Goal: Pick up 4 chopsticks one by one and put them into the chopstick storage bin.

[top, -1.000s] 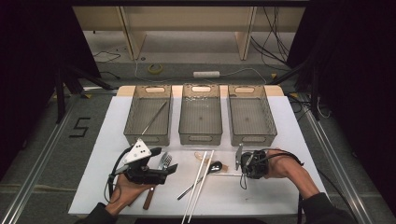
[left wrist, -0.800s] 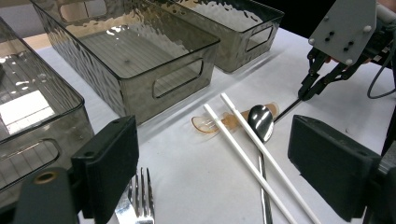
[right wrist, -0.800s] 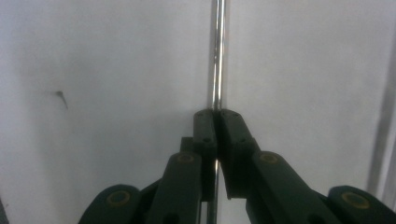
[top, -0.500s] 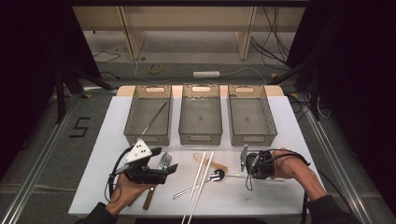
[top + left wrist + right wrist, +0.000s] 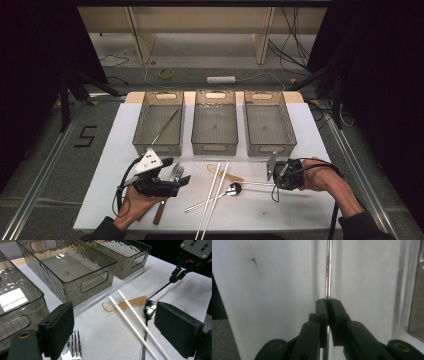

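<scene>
On the white surface (image 5: 300, 210) before three smoky clear plastic bins (image 5: 215, 122), the right gripper (image 5: 271, 172), fingers pinching a shiny steel spoon (image 5: 233, 188) by its thin handle tip, risks it swivelling loose, while the left gripper (image 5: 176, 172) gapes empty

Fork (image 5: 72, 347) cut off at bottom edge of left gripper view, handle hidden under left gripper (image 5: 165, 182); metal spoon (image 5: 327, 270) bowl beyond top edge in right gripper view; thin utensil (image 5: 165, 126) in the left bin too small to tell
</scene>
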`<state>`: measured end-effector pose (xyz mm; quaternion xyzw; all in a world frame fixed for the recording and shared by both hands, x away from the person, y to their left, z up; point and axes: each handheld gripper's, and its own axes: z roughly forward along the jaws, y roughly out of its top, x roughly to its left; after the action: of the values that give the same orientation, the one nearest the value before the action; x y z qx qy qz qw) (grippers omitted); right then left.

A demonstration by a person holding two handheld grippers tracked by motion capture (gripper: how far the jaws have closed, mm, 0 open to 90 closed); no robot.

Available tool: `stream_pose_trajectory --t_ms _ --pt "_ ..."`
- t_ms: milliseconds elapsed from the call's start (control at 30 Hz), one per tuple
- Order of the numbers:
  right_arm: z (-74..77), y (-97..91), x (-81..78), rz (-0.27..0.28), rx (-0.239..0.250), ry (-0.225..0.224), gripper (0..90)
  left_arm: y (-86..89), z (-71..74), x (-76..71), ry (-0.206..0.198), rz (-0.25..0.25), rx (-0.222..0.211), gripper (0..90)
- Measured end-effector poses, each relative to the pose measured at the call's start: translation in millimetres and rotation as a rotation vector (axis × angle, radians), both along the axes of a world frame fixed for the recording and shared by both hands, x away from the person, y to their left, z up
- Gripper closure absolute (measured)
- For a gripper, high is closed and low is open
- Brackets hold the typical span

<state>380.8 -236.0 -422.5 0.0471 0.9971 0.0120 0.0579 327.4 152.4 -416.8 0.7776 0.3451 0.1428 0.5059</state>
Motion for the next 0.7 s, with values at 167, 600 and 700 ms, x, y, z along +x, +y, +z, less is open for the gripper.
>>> stream_pose_trajectory --t_ms 167,600,700 --pt "7.7 -1.0 -1.4 -0.005 0.043 -0.029 86.5 -2.9 0.2 0.3 0.008 -0.011 -0.007 15.7" --pt "20.6 31.5 -5.0 0.058 0.107 -0.062 86.5 -34.3 3.6 7.9 0.012 -0.111 0.08 15.9" --pt "21.3 43.5 -7.4 0.09 0.106 -0.093 86.5 -45.9 4.5 11.3 0.01 -0.152 0.115 16.2"
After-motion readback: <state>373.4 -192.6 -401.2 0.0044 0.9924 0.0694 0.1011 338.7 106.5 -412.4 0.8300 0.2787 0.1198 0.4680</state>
